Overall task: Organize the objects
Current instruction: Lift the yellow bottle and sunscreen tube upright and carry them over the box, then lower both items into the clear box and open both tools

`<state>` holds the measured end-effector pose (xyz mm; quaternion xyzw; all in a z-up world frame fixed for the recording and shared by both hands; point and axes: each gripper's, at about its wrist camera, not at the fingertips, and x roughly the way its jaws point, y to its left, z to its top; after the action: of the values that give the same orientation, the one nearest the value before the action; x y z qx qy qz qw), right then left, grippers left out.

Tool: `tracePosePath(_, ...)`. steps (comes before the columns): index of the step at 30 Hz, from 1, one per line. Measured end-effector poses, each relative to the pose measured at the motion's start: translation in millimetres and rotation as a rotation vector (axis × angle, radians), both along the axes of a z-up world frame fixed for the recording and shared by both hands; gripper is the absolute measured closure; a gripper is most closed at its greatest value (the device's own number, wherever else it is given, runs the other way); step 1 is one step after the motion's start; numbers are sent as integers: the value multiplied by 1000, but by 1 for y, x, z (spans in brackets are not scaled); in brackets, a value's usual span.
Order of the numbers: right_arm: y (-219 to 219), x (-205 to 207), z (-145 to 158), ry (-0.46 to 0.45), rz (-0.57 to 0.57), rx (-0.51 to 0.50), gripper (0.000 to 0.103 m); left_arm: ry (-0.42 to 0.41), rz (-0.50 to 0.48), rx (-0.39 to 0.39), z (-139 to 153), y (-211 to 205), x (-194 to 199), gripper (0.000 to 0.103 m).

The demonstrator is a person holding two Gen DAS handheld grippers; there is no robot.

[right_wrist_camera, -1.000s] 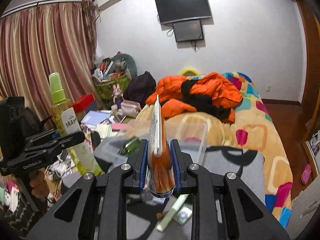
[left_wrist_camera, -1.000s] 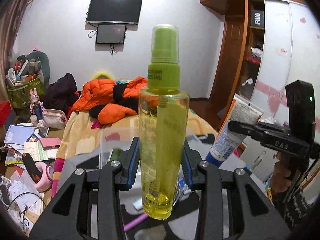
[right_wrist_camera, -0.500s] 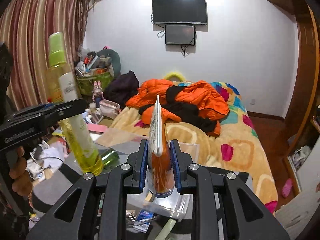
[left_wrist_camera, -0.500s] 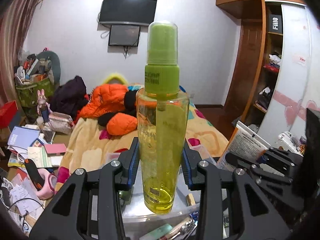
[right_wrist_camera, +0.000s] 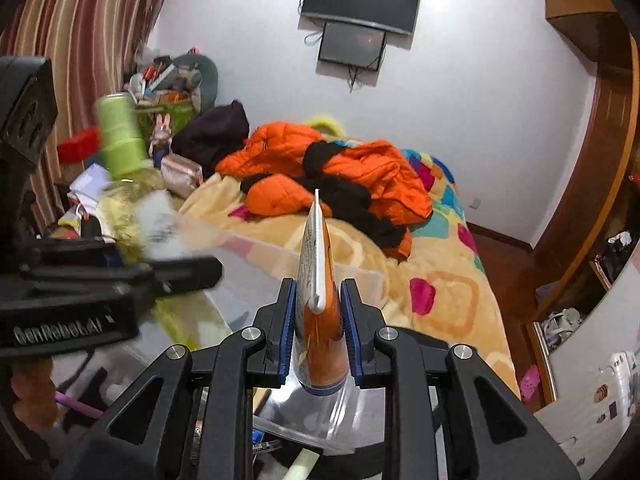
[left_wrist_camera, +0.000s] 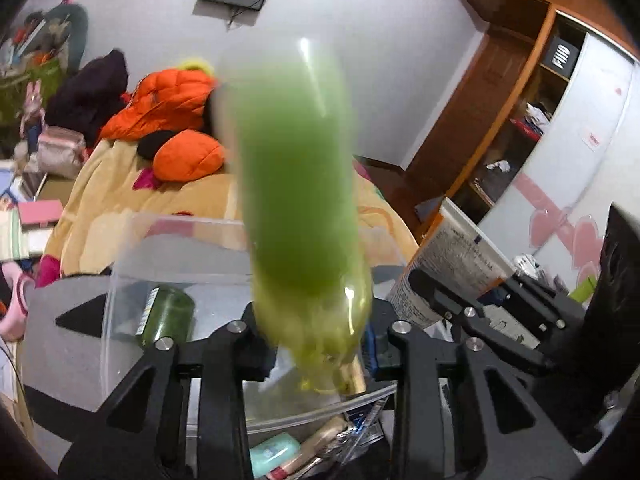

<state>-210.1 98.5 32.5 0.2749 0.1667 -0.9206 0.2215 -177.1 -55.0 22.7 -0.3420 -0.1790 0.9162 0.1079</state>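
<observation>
A yellow-green spray bottle (left_wrist_camera: 300, 200) is blurred and tilted between the fingers of my left gripper (left_wrist_camera: 320, 344), over a clear plastic bin (left_wrist_camera: 120, 280). The jaws stand wider than the bottle's base, so the bottle looks loose. It also shows blurred in the right wrist view (right_wrist_camera: 120, 148). My right gripper (right_wrist_camera: 318, 332) is shut on an orange and white tube (right_wrist_camera: 318, 280), held upright above the bin's right part (right_wrist_camera: 360, 276). The tube also shows in the left wrist view (left_wrist_camera: 452, 264).
A dark green jar (left_wrist_camera: 164, 316) lies inside the bin. Small toiletries (left_wrist_camera: 276, 452) lie in front of the bin. Behind is a bed (right_wrist_camera: 440, 280) with orange jackets (right_wrist_camera: 360, 168). A wardrobe (left_wrist_camera: 540, 120) stands at the right.
The left gripper has tipped down over the bin and its jaws have widened; the spray bottle has gone blurred and tilted. The right gripper still holds the tube, now closer over the bin.
</observation>
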Motion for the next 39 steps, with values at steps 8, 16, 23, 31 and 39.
tracePosePath(8,-23,-15,-21,-47,12,49,83,-74,85,-50,-13,-26,-1,60)
tracePosePath(16,-45,-19,-31,-62,25,77,82,-115,122,-144,-33,-37,15,30)
tracePosePath(23,-59,-19,-30,-97,66,57,81,-116,85,-151,-28,-37,30,18)
tracePosePath(31,-60,-11,-29,-122,129,30,57,-80,87,-193,-21,-33,52,10)
tracePosePath(39,-47,3,-20,-126,162,-4,46,-80,91,-215,-22,-36,68,10)
